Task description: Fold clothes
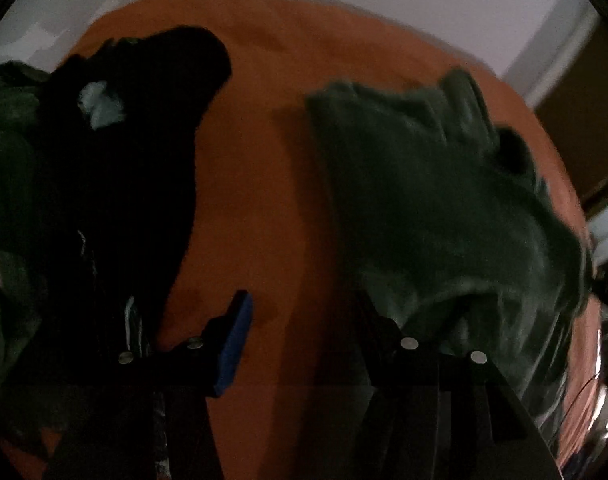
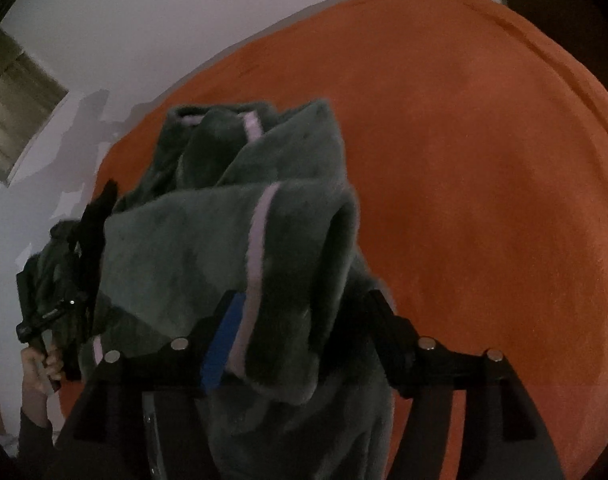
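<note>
1. Right gripper (image 2: 300,332): jaws spread, a thick folded bundle of the grey-green fleece garment (image 2: 208,248) lying between them. Left blue pad against the pale stripe; whether both pads actually press the cloth, impossible to tell, so grip uncertain.
2. Left gripper (image 1: 304,328): jaws apart over bare orange cover, nothing between them. Blue pad clear on the left finger; right finger dark and partly hidden under the hem of the same fleece garment (image 1: 435,200), which hangs just beside it.
3. Also visible in the right wrist view: the left gripper (image 2: 76,280) off at the far edge of the bundle, held by a hand (image 2: 40,364) in a dark sleeve, seemingly apart from the cloth.
4. Garment placement: resting on the orange bed cover (image 2: 483,160), doubled over itself in several layers, pale trim stripes showing along the edges. Shape compact but lumpy, edges not squared.
5. Further out, in the left wrist view: a heap of black clothing (image 1: 116,160) with darker green cloth (image 1: 4,152) beyond it, bunched and unfolded.
6. Judged progress: fleece piece most of the way through its folds, perhaps one last tidy or placement left; dark pile not yet begun, so the larger share of the job apparently remaining.
</note>
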`<state>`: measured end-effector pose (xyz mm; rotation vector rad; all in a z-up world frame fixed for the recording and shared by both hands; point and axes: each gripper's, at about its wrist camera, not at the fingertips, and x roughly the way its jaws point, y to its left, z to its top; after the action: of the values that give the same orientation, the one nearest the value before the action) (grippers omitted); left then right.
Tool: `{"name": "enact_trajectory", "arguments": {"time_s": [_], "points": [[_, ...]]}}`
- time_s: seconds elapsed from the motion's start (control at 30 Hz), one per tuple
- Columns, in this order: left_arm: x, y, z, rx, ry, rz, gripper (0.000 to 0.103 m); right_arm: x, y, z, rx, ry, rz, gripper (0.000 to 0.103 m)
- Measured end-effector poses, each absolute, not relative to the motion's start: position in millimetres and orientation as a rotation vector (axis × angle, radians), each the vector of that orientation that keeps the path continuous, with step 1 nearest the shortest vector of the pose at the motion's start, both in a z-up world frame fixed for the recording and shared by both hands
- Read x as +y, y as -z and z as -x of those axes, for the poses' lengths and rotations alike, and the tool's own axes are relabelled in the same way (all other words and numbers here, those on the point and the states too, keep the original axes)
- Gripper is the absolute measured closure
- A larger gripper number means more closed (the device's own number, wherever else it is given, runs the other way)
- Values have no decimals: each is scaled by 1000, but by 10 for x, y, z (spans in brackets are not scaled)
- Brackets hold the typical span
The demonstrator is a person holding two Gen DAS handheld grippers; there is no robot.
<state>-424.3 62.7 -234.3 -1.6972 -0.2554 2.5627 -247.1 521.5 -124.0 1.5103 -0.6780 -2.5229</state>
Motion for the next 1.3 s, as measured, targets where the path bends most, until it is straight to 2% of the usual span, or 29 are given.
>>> {"name": "enact_trajectory", "arguments": {"time_s": [0.13, 0.27, 0.4, 0.47, 0.57, 0.73, 0.8, 0.97, 1.1, 1.23, 1.3], "points": [[879, 2527, 4322, -124, -2403, 1773, 47, 5087, 1306, 2439, -665, 2489, -1529, 40], [1159, 2674, 4480, 110, -2418, 1812, 44, 4960, 1234, 2400, -664, 2462, -1514, 40], [1210, 2700, 4576, 167, -2528, 1806, 46, 4883, 1166, 2365, -595, 2480, -1489, 41], [1141, 2618, 4533, 128, -2574, 1776, 56, 4878, 1157, 2336, -572, 2487, -1486, 41], [896, 2504, 4427, 33, -2650, 1755, 57, 4908, 1162, 2296, -563, 2497, -1487, 41], [427, 2526, 4340, -210, -2664, 1820, 48, 4948, 1215, 2311, -556, 2498, -1509, 41], [420, 2512, 4331, -200, -2665, 1837, 43, 4955, 1221, 2326, -560, 2496, -1510, 41], [364, 2432, 4235, -171, -2678, 1839, 43, 4904, 1172, 2348, -548, 2485, -1472, 40], [136, 2381, 4076, -317, -2727, 1894, 43, 4822, 1087, 2349, -514, 2473, -1401, 40], [168, 2055, 4146, -483, -2693, 1726, 43, 4666, 1006, 2370, -448, 2459, -1299, 41], [474, 1914, 4251, -417, -2629, 1656, 43, 4574, 1031, 2419, -396, 2465, -1284, 41]]}}
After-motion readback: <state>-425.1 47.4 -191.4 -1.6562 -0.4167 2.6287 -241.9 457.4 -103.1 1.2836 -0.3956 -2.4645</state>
